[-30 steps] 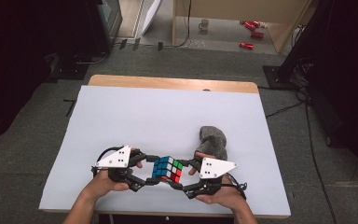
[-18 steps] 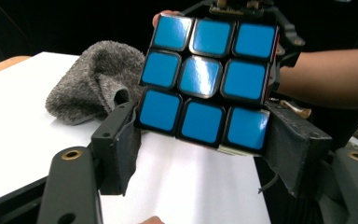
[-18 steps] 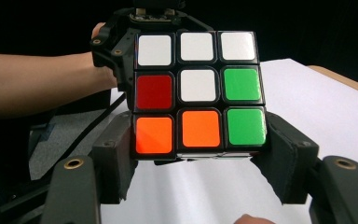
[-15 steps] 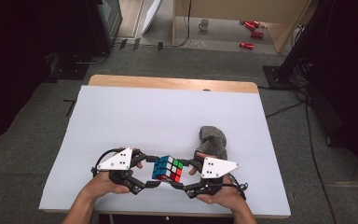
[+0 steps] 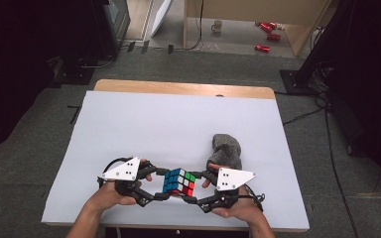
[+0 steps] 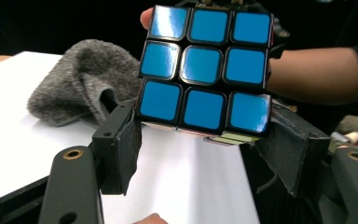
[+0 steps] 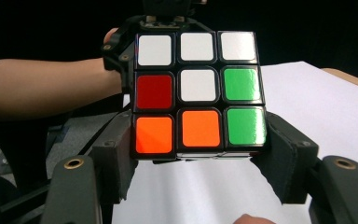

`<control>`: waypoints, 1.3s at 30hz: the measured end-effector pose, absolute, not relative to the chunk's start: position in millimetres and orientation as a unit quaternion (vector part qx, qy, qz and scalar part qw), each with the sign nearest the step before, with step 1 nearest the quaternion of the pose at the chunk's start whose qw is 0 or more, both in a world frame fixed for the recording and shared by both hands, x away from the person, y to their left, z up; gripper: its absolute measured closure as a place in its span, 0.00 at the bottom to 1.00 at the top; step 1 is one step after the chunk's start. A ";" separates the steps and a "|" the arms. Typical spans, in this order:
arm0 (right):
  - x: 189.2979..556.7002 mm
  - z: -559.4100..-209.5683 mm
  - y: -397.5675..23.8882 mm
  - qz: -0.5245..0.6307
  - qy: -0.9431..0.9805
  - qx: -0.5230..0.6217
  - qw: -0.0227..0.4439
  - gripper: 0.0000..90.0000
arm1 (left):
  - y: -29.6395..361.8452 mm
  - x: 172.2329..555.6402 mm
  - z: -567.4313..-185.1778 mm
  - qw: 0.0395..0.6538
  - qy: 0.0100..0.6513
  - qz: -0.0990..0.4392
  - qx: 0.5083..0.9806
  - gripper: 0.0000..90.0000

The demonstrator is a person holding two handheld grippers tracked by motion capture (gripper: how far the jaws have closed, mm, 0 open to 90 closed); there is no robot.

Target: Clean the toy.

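**Fingers of both grippers clamped on puzzle cube, near edge of counter**

Fingers [image 6: 121,149] of left gripper [image 5: 155,186] clamped on bottom layer of puzzle cube [image 5: 179,182], pads pressing either side; just been opening and closing again, cube between them throughout. All-blue face toward camera in left gripper view [image 6: 205,70], nine blue squares, lowest layer skewed slightly out of line with the two above. Fingers [image 7: 284,154] of right gripper [image 5: 198,191] also clamped on cube, pads tight on both sides of lowest row in right gripper view. Face seen there: top row white, white, white; middle row red, white, green; bottom row orange, orange, green [image 7: 198,88].

Cube held between the two grippers, meeting from left and right in high view, near front edge of counter [image 5: 178,119]. Whether lifted clear or touching the surface: cannot tell from above; gripper views show white surface under it with a gap. Grey three-cornered plates on top of both grippers, left hand [image 5: 110,196] and right hand [image 5: 238,208] wrapped round the bodies.

Grey cloth [image 5: 226,148] crumpled on counter just beyond right gripper, near cube but apart; also behind cube at left in left gripper view [image 6: 79,84]. White sheet covering counter, wooden strip [image 5: 183,88] showing at far edge. Grey carpet floor [image 5: 39,144] around. Red cans [image 5: 268,34] and mug [image 5: 217,26] on floor far back.
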State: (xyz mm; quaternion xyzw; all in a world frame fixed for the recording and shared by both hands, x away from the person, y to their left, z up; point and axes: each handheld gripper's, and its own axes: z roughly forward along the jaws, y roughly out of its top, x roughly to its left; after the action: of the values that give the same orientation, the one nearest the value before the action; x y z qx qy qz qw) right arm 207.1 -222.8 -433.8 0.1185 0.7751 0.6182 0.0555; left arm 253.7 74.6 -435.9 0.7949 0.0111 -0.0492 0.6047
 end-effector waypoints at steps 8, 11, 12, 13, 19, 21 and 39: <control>205.2 -434.1 -221.5 0.612 0.781 0.107 0.062 0.39 | 74.6 256.2 -437.8 0.604 0.007 -0.061 0.795 0.37; 205.7 -434.4 -221.2 0.610 0.782 0.110 0.063 0.39 | 74.3 254.9 -438.1 0.604 0.008 -0.045 0.796 0.36; 206.1 -434.6 -220.9 0.608 0.783 0.111 0.065 0.39 | 74.4 254.3 -438.0 0.604 0.008 -0.039 0.796 0.35; 206.3 -435.1 -220.2 0.605 0.785 0.113 0.066 0.39 | 74.6 254.0 -437.8 0.605 0.009 -0.036 0.795 0.35; 205.9 -439.6 -211.2 0.589 0.798 0.110 0.059 0.39 | 66.6 250.2 -441.8 0.580 -0.004 -0.030 0.814 0.31; 205.7 -439.5 -209.2 0.587 0.800 0.111 0.056 0.39 | 63.8 248.8 -443.3 0.574 -0.007 -0.026 0.819 0.31; 209.1 -440.2 -212.9 0.591 0.797 0.118 0.030 0.38 | 66.6 250.2 -441.5 0.584 -0.010 -0.041 0.811 0.38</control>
State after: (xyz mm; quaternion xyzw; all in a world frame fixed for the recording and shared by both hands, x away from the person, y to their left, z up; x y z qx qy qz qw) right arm 209.1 -212.9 -440.2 0.1185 0.7971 0.5913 0.0298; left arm 250.2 66.6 -441.5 0.8106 -0.0096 -0.0415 0.5841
